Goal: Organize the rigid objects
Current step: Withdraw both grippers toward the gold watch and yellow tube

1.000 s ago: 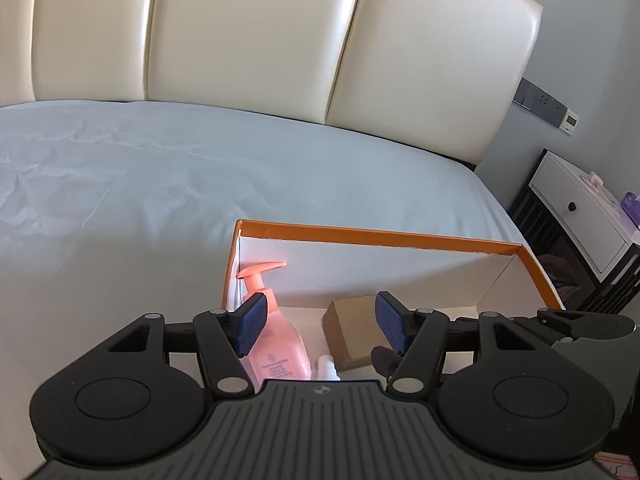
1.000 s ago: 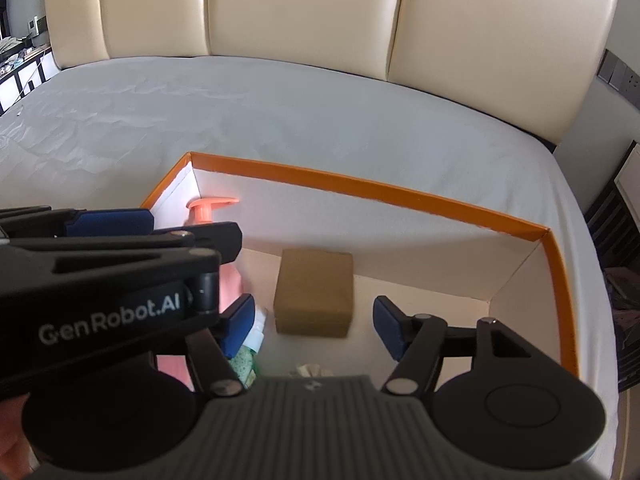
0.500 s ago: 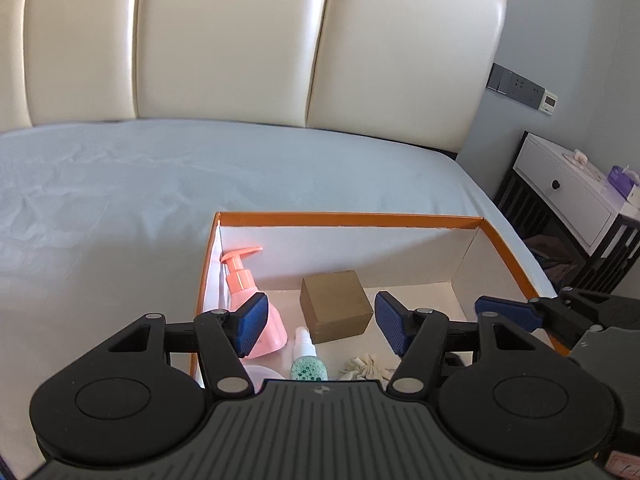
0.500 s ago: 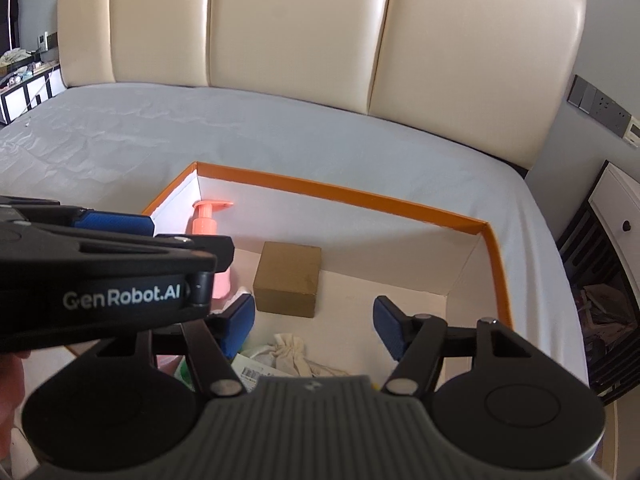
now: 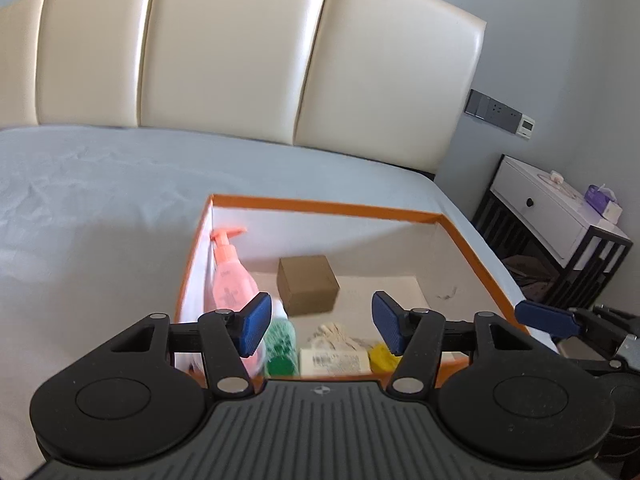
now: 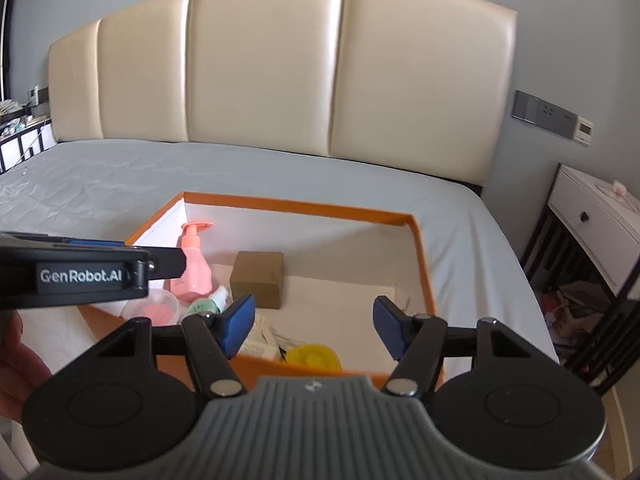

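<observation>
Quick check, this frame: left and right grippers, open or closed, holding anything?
Left gripper: open, holding nothing, above the near end of the orange box.
Right gripper: open, holding nothing, also above the near end of the box.

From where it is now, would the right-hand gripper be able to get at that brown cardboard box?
Probably yes. The right gripper is open and empty, and the brown box sits uncovered in the orange-rimmed box, nothing on top. The pink pump bottle stands apart to its left.

Box [image 6: 422,264] on bed [image 6: 100,184]; inside, pump bottle [image 6: 192,264] far left, carton [image 6: 258,280] to its right.
</observation>
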Available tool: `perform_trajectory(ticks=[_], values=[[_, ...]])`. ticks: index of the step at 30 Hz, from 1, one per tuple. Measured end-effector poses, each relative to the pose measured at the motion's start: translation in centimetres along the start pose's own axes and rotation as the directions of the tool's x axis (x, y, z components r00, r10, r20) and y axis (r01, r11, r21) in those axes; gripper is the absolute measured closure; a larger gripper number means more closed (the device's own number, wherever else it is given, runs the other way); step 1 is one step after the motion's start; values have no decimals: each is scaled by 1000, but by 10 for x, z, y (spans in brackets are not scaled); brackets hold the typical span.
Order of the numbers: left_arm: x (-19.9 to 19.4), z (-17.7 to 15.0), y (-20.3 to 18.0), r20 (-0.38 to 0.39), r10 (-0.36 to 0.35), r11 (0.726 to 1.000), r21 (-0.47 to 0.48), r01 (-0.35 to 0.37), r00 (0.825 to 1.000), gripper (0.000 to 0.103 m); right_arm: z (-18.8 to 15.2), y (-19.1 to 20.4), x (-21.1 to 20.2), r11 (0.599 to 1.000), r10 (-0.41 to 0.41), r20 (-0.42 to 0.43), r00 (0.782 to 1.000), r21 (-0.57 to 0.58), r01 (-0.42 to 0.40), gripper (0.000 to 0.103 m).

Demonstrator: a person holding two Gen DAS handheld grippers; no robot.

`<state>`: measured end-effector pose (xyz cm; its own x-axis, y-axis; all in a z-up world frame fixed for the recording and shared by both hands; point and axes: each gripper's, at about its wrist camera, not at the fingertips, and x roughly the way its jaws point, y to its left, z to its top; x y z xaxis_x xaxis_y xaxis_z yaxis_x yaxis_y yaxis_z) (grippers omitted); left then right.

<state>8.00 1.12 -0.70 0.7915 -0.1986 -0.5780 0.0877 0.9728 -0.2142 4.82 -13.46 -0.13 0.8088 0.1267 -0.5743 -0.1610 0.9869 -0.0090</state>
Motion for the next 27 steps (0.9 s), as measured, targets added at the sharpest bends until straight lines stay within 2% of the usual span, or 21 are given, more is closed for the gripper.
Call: perform_trajectory(ticks=[4,6,7,8,11,17,19,22,25,27], values=[[2,-13,0,-100,-29,1000,-9,29,995,37,-22,-1,-6,1000,-8,-54,999,20,9,38],[-1,-18,-4,-104,-2,999,42,7,995,38,-34,2,-3,1000,-14,-97,995,4,14,38],[1,-19,-5,-140,17,998,57,-9,990,38,-40,3,0,1000,-12,-125,992,-1,12,38],[0,-23,-4,-171,22,999,50,-14,985,41,-45,4,1,1000,-7,-147,989,1,7,40],[-4,-34,0,-209,1,999,32,5,978,42,-58,5,2,1000,9,-189,982,12,-7,42],[2,-61,15,-362,-2,1000,-23,-7,932,41,-75,-4,16,999,-20,-316,948,33,32,42],[3,-66,17,-384,2,1000,-25,-12,924,41,-79,-9,17,998,-36,-336,941,33,51,42],[0,-65,13,-388,-12,1000,-16,7,921,40,-85,-16,16,998,-31,-358,933,42,49,42],[4,-68,9,-437,-15,1000,2,18,899,35,-87,-14,13,999,-37,-370,928,1,40,42],[6,-73,8,-471,10,1000,18,-2,882,30,-89,-13,12,1000,-23,-372,928,-22,15,40]])
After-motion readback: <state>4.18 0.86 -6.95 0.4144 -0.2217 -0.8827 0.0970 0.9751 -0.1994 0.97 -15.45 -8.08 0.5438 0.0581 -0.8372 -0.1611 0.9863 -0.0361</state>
